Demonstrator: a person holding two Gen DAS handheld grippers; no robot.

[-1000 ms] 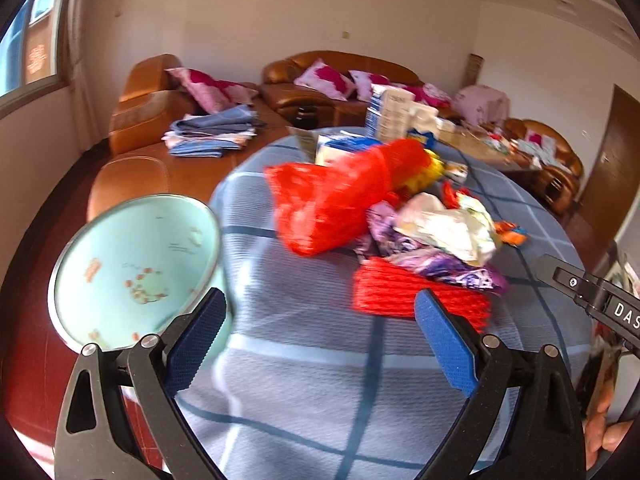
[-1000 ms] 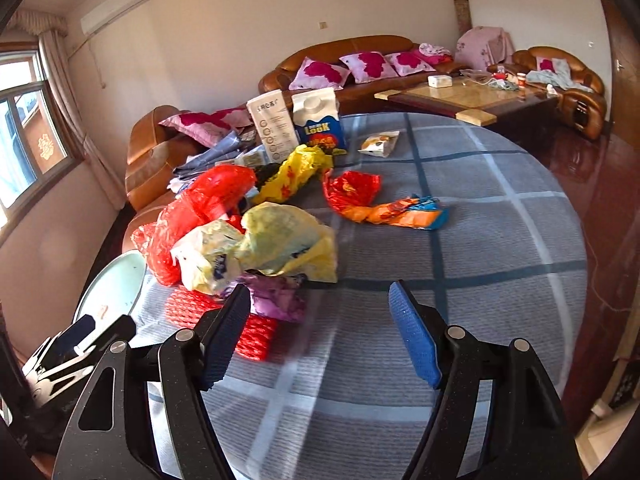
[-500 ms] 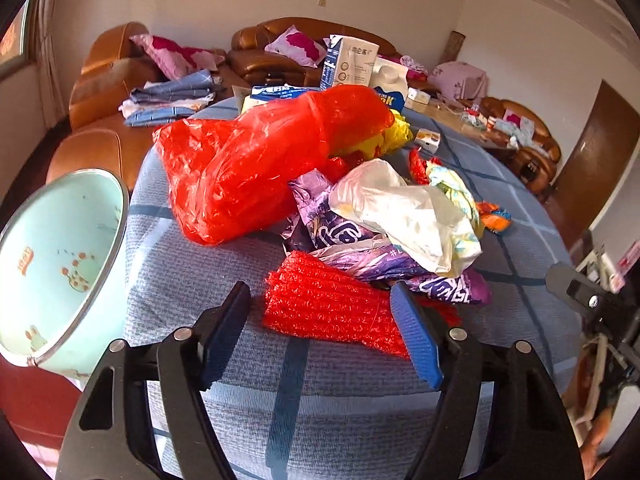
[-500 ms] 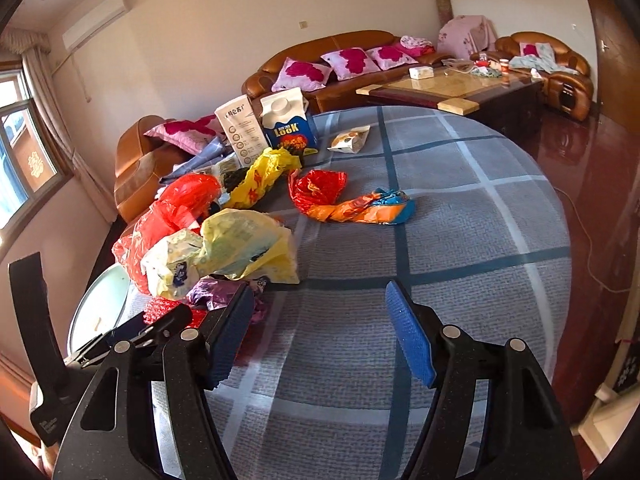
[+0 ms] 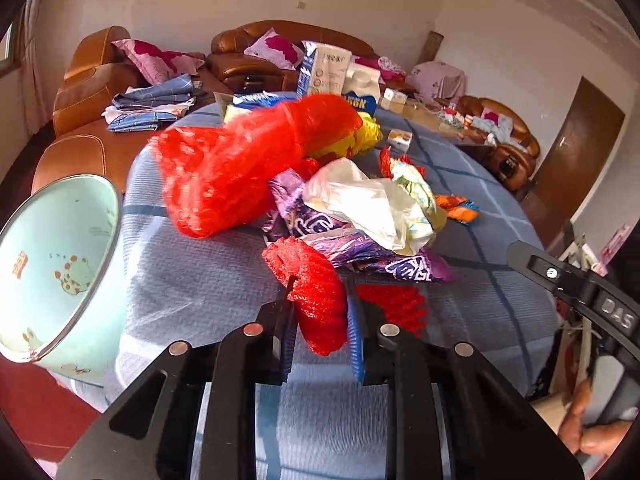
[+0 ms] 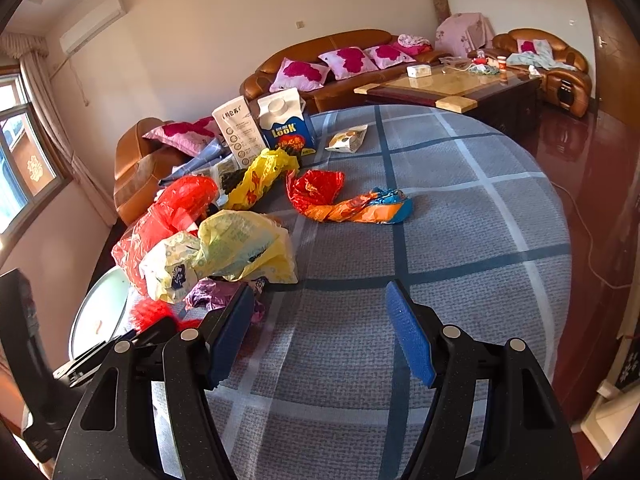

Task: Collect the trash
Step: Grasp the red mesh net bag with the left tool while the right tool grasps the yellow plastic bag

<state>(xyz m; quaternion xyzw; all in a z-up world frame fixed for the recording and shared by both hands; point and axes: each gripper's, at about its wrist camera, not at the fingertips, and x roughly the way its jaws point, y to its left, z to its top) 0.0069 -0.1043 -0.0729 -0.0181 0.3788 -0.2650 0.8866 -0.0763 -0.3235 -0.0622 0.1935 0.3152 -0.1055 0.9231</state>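
My left gripper (image 5: pixel 322 334) is shut on a red foam net (image 5: pixel 316 292) at the near edge of a trash pile on the round table (image 5: pixel 200 280). Behind it lie a purple wrapper (image 5: pixel 352 248), a pale plastic bag (image 5: pixel 368 204) and a big red plastic bag (image 5: pixel 240 172). My right gripper (image 6: pixel 320 340) is open and empty above the blue checked cloth (image 6: pixel 460 220). In the right wrist view the pile shows a yellow-white bag (image 6: pixel 236 252), a red bag (image 6: pixel 176 208), a yellow bag (image 6: pixel 260 176) and a red-orange wrapper (image 6: pixel 344 204).
A pale green basin (image 5: pixel 52 268) stands left of the table, below its edge. Two cartons (image 6: pixel 280 128) and a small packet (image 6: pixel 348 140) stand at the table's far side. Brown sofas (image 6: pixel 320 64) and a coffee table (image 6: pixel 452 84) lie beyond.
My left gripper moved forward to the red foam net and closed on it, bunching it up. The right gripper stayed open and drifted slightly.
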